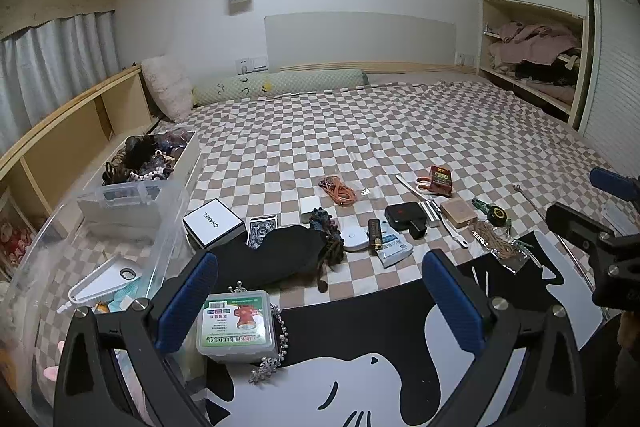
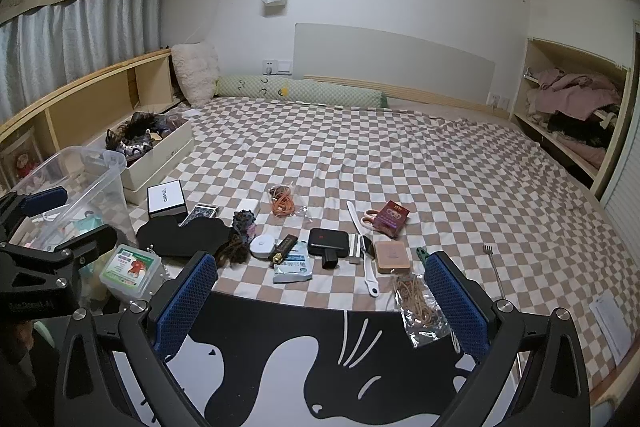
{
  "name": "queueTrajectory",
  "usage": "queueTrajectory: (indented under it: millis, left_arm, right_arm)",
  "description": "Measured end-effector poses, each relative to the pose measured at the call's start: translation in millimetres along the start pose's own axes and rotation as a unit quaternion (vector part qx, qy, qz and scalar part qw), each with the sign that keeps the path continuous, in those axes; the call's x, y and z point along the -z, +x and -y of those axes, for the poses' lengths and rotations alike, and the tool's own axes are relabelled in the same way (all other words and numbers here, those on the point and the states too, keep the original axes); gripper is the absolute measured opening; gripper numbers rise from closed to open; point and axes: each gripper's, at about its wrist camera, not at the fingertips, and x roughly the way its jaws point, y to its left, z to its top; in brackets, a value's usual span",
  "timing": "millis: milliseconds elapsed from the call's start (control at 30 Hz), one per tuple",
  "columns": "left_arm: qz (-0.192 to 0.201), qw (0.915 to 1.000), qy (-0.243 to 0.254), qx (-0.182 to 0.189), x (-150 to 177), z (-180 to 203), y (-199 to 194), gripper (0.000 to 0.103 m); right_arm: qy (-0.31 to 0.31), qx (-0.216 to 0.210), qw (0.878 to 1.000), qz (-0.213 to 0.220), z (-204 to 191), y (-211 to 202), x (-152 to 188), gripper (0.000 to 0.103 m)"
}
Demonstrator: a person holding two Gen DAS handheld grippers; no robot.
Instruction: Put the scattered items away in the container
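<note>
A clear plastic container (image 1: 120,227) stands at the left on the bed; it also shows in the right wrist view (image 2: 96,183). My left gripper (image 1: 320,307) is open, its left finger beside a green-labelled clear box (image 1: 237,325) lying on a beaded tiara. My right gripper (image 2: 322,301) is open and empty over a black-and-white mat, its right finger next to a bag of rubber bands (image 2: 420,301). Scattered items lie in a row: a Chanel box (image 1: 214,223), black cloth (image 1: 272,259), orange cord (image 1: 338,191), black device (image 2: 328,241), red packet (image 2: 392,217).
A white box (image 1: 160,163) full of hair accessories sits behind the container. A wooden shelf (image 1: 60,143) runs along the left, an open closet (image 1: 532,59) at the right. Pillows lie at the headboard. The far checkered bedspread (image 2: 400,155) is bare.
</note>
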Motion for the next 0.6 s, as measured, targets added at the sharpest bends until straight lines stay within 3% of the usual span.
queueTrajectory:
  millis: [600]
  left_arm:
    - [0.000, 1.0000, -0.009, -0.002, -0.4, -3.1, -1.1, 0.103]
  right_arm:
    - [0.002, -0.004, 1.000, 0.002, 2.3, 2.5, 7.4, 0.103]
